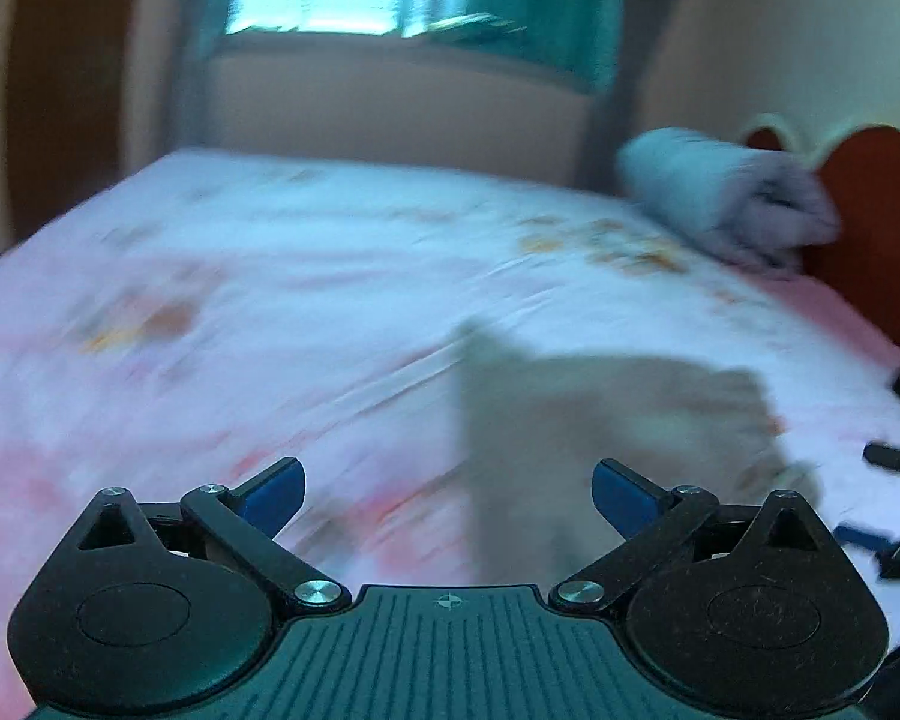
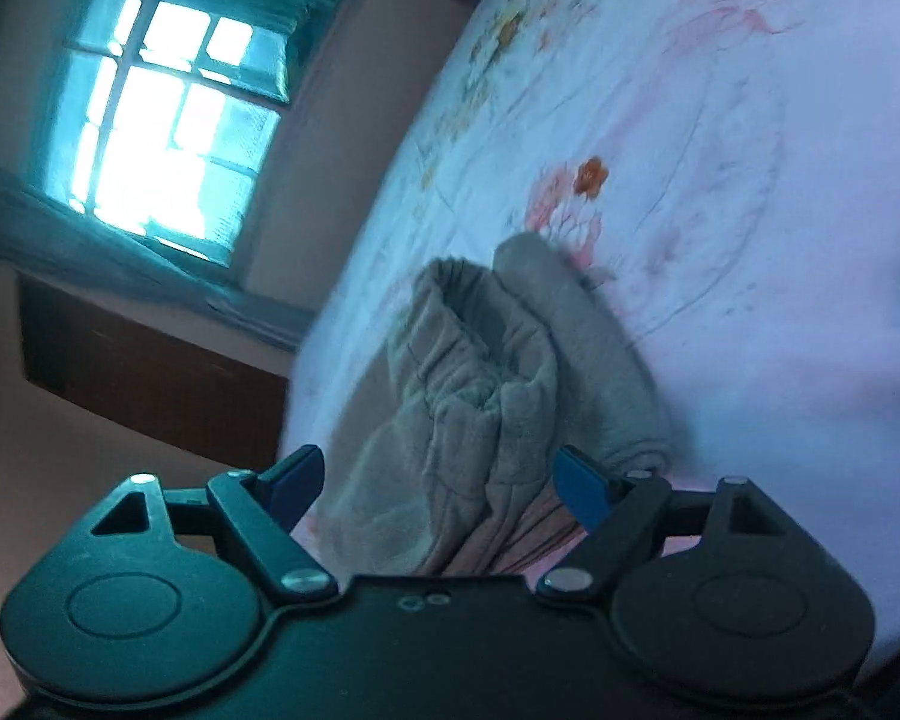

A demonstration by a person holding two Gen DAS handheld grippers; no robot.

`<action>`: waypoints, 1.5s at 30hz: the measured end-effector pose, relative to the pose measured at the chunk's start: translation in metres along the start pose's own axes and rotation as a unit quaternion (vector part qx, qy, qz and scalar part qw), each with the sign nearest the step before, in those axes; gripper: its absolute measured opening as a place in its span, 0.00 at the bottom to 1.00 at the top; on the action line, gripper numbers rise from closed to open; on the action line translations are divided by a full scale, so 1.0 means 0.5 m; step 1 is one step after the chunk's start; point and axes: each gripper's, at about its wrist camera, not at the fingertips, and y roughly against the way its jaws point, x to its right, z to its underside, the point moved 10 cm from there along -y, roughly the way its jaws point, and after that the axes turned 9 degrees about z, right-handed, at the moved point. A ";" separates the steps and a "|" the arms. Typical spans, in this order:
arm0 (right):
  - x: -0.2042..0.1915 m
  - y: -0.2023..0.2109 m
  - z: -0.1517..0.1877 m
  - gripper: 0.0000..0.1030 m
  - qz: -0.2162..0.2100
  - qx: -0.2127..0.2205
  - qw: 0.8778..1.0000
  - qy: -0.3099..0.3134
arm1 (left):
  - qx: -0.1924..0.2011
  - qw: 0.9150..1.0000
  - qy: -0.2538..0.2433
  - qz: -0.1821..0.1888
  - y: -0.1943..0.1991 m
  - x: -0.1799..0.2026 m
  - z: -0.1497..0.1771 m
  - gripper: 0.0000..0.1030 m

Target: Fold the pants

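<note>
Right wrist view gives me the folded grey pants [image 2: 486,396] lying on the flowered bed [image 2: 750,180], just ahead of my right gripper [image 2: 438,480], whose jaws stand apart with nothing pinched. My left gripper [image 1: 447,489] is spread wide and empty over the sheet, the pants [image 1: 606,420] a blur beyond it.

Home bedroom: bed [image 1: 330,276] w/ floral sheet, curtained window [image 2: 162,138].

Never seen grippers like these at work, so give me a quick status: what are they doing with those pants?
Left gripper open, empty. Right gripper open over the pants, not gripping. Pants bunched on the bed sheet. Nothing in the way.
</note>
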 end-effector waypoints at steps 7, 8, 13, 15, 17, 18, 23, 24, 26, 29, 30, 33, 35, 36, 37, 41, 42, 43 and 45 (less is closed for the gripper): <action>-0.048 -0.047 0.016 0.40 0.047 -0.016 0.999 0.011 | -0.013 0.998 0.047 -0.028 0.037 -0.098 0.098 0.98; -0.042 -0.058 0.020 0.40 0.065 -0.022 0.998 0.007 | -0.012 0.998 0.051 -0.027 0.034 -0.104 0.101 0.98; -0.040 -0.084 0.019 0.40 0.092 -0.030 0.995 -0.007 | -0.006 0.998 0.059 -0.012 -0.008 -0.098 0.107 0.98; -0.042 -0.098 0.017 0.09 0.106 -0.037 0.994 0.007 | -0.007 0.998 0.061 -0.009 -0.021 -0.099 0.110 0.98; -0.044 -0.080 -0.001 0.06 0.080 -0.016 0.997 -0.006 | -0.011 0.998 0.053 -0.008 -0.026 -0.092 0.115 0.98; -0.050 -0.057 -0.013 0.06 0.066 0.006 0.998 -0.009 | -0.009 0.999 0.048 -0.009 -0.027 -0.086 0.116 0.98; 0.026 -0.039 0.006 0.00 0.110 -0.001 0.994 -0.022 | -0.024 0.999 0.039 0.002 -0.044 -0.062 0.137 0.98; 0.037 -0.030 0.008 0.01 0.104 0.003 0.994 -0.039 | -0.025 0.999 0.036 0.001 -0.045 -0.060 0.137 0.98; 0.044 -0.006 0.009 0.24 0.094 0.019 0.994 -0.049 | -0.019 0.999 0.034 0.003 -0.045 -0.058 0.132 0.98; 0.037 0.006 0.011 0.61 0.082 0.026 0.995 -0.048 | -0.027 0.999 0.040 0.003 -0.054 -0.061 0.135 0.98; 0.029 0.006 0.005 0.70 0.084 0.034 0.995 -0.041 | -0.029 0.999 0.040 0.004 -0.057 -0.061 0.136 0.98; 0.006 -0.017 -0.002 0.67 0.083 0.027 0.996 -0.035 | -0.028 0.999 0.033 0.002 -0.057 -0.055 0.134 0.98; -0.004 -0.049 -0.001 0.66 0.097 0.011 0.995 -0.029 | -0.030 0.999 0.034 0.000 -0.056 -0.055 0.135 0.98; -0.006 -0.067 0.003 0.66 0.105 -0.001 0.994 -0.029 | -0.030 0.999 0.037 -0.001 -0.055 -0.058 0.136 0.98; -0.008 -0.088 0.009 0.66 0.110 -0.019 0.993 -0.030 | -0.030 0.999 0.039 -0.001 -0.055 -0.059 0.136 0.98; -0.014 -0.125 0.013 0.39 0.148 -0.027 0.989 -0.006 | -0.042 0.999 -0.004 0.034 -0.063 -0.014 0.134 0.98; -0.021 -0.125 0.012 0.36 0.146 -0.025 0.989 0.003 | -0.049 0.998 -0.024 0.043 -0.069 0.007 0.134 0.98; -0.030 -0.122 0.010 0.35 0.135 -0.021 0.991 0.009 | -0.058 0.996 -0.049 0.052 -0.078 0.030 0.135 0.98; -0.050 -0.108 0.005 0.34 0.121 -0.008 0.992 0.026 | -0.066 0.994 -0.075 0.049 -0.098 0.060 0.132 0.98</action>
